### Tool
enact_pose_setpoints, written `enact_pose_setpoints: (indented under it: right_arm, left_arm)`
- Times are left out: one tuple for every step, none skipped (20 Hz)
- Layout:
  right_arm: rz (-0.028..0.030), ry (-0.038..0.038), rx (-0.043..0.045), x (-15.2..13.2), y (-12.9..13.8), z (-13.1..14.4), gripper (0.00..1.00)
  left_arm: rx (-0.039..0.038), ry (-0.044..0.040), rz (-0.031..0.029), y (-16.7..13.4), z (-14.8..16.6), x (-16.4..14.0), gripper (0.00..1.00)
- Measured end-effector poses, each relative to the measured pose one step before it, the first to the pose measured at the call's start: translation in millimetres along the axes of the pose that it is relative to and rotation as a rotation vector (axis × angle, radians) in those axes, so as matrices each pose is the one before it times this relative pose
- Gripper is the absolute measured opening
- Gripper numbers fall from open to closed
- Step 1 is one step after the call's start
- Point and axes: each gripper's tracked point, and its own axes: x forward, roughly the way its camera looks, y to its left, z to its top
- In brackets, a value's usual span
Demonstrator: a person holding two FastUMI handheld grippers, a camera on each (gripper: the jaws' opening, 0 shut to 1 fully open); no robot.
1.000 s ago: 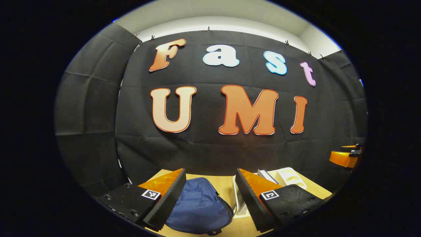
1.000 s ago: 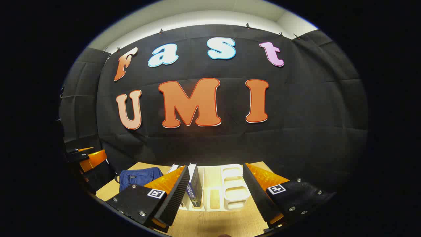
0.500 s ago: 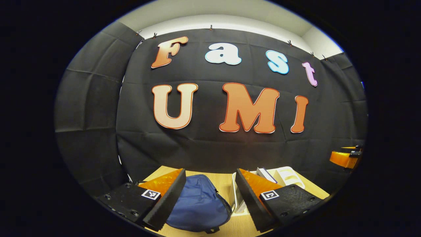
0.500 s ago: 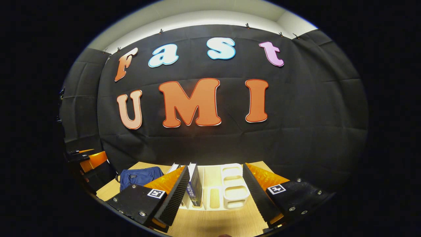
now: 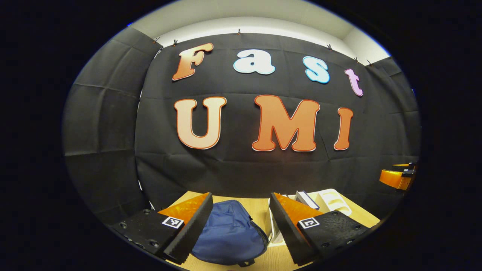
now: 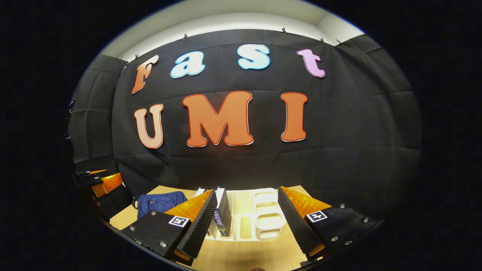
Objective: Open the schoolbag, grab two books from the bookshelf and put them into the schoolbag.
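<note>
Schoolbag (image 5: 226, 235) partly masked by left gripper (image 5: 239, 229) fingers, lower edge cut off. Books (image 6: 222, 212) in bookshelf (image 6: 263, 222) half covered by right gripper (image 6: 246, 222) finger; spine lettering too small to read.

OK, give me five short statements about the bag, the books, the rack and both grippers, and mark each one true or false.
1. The dark blue fabric schoolbag lies on the light wooden table. True.
2. The left gripper is shut on the schoolbag. False: its fingers stand apart, pressing on nothing.
3. A dark-spined book stands upright in the white plastic bookshelf rack. True.
4. The right gripper holds a book. False: it is open, holding nothing.
5. The schoolbag sits inside the rack. False: it lies beside it on the table.
</note>
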Motion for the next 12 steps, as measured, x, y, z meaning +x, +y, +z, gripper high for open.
enact_pose_setpoints:
  right_arm:
    - [-0.00129, -0.00153, -0.00396, 0.08, -0.21, 0.48, 0.97]
    - [-0.00069, 0.00036, -0.00259, -1.08, 0.04, -0.27, 0.97]
    - [0.00122, 0.00066, 0.00043, -0.57, 0.45, -0.52, 0.97]
    - [0.00098, 0.00044, 0.00340, -0.11, 0.29, -0.45, 0.97]
    - [0.00135, 0.00098, 0.00296, -0.12, 1.76, 0.36, 0.97]
    - [0.00007, 0.00208, 0.00081, 0.49, 0.40, -0.74, 0.97]
    - [0.00056, 0.00083, -0.00091, -0.25, 0.02, -0.70, 0.97]
    - [0.00119, -0.00029, -0.00160, -0.56, 0.79, -0.15, 0.97]
    - [0.00069, 0.00012, -0.00090, 0.26, 0.63, -0.31, 0.97]
    - [0.00138, 0.00036, 0.00021, 0.35, 0.40, 0.72, 0.97]
    - [0.00070, 0.00123, 0.00072, -0.98, 0.17, -0.90, 0.97]
    - [-0.00065, 0.00074, 0.00040, -0.27, 0.60, 0.13, 0.97]
  left_arm:
    - [0.00464, -0.00530, -0.00347, -1.40, 2.03, -0.49, 0.95]
    - [0.00578, -0.00374, 0.00043, 1.13, 0.58, -0.35, 0.95]
    - [0.00588, -0.00489, 0.00178, 0.54, 2.88, 0.52, 0.95]
    - [0.00465, -0.00233, -0.00002, 0.42, -0.37, -1.86, 0.94]
    - [0.00197, -0.00065, -0.00108, -0.67, -1.08, 0.55, 0.94]
    - [-0.00068, -0.00173, 0.00076, 0.37, 0.69, -2.09, 0.94]
    - [-0.00041, -0.00203, 0.00219, 1.72, 1.33, -1.28, 0.94]
    - [-0.00047, -0.00632, 0.00310, 1.70, 0.18, 0.35, 0.94]
    - [0.00094, -0.00502, -0.00010, 0.68, 2.45, -0.72, 0.94]
    - [0.00051, -0.00168, 0.00092, 0.44, -0.97, -0.35, 0.94]
    - [-0.00001, -0.00046, -0.00088, -0.23, 0.70, 0.19, 0.94]
    - [-0.00019, 0.00073, -0.00113, 1.41, -0.93, -0.16, 0.94]
